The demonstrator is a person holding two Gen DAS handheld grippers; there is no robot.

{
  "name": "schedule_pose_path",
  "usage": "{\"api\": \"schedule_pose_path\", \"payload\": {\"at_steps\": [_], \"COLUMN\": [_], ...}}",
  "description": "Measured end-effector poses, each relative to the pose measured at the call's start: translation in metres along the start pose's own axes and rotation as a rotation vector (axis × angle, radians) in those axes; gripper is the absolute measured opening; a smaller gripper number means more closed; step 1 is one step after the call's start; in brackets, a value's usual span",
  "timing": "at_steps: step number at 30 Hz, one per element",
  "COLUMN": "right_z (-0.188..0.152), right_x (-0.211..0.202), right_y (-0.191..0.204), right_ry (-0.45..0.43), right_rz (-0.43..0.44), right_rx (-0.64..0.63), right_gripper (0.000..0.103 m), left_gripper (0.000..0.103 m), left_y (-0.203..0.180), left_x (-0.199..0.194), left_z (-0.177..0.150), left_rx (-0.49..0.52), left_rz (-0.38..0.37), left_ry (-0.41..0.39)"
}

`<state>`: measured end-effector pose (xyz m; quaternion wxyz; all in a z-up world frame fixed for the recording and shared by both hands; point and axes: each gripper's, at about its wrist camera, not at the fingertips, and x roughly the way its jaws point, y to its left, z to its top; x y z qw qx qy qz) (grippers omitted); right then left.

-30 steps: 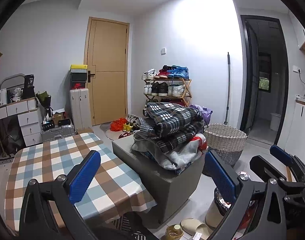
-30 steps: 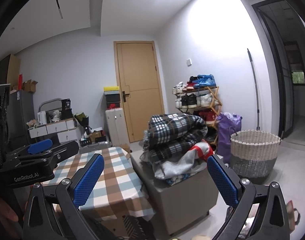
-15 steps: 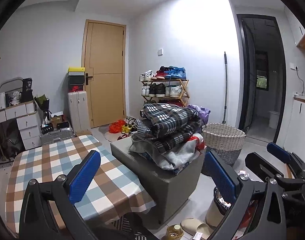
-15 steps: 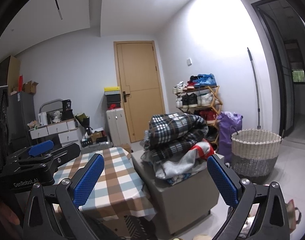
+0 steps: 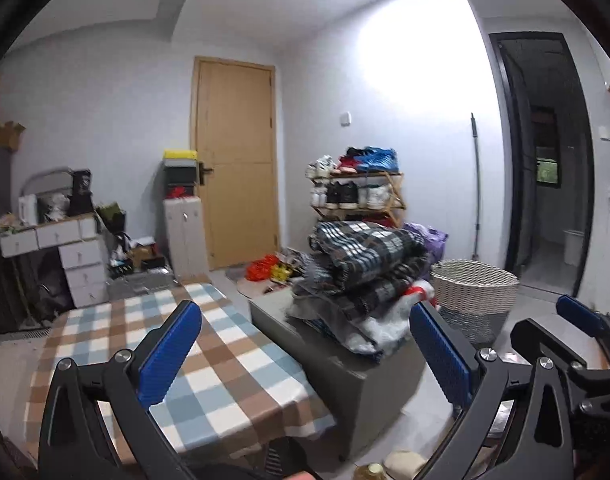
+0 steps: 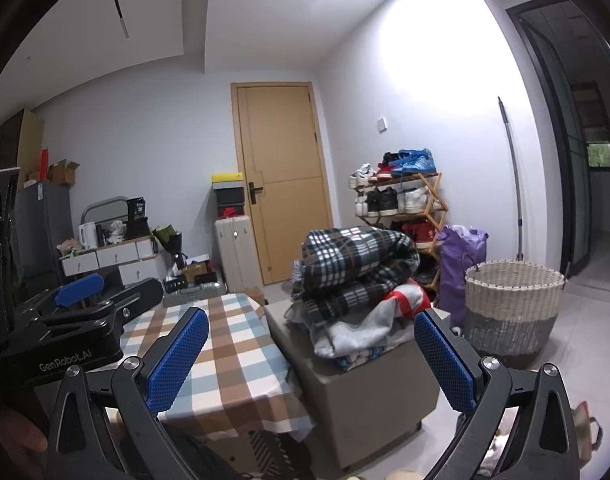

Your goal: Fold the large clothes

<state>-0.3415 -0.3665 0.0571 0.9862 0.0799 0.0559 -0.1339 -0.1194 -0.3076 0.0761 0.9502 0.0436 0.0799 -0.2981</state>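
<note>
Two tools gape; one clothes pile.

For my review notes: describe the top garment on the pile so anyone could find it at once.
Right of the checked table stands a grey box piled with clothes. The topmost piece is the plaid garment, dark with white checks, unlike the plain grey and red pieces beneath it.
</note>
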Motion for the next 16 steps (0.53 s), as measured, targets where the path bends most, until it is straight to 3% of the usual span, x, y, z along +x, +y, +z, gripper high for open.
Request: {"api": "schedule_pose_path", "payload": {"at_steps": [16], "right_z": [-0.007], "right_x": [0.003], "right_y": [0.001], "right_ry": [0.026], "right_rz": [-0.003], "right_rx": [0.007], "right_gripper": [0.103], "left_gripper": [0.102], "left_y": [0.008], "left_x": [0.011], "left_z": [-0.004], "left_rx": [-0.056], "left_rz": [-0.026], "left_ry": [0.053]}}
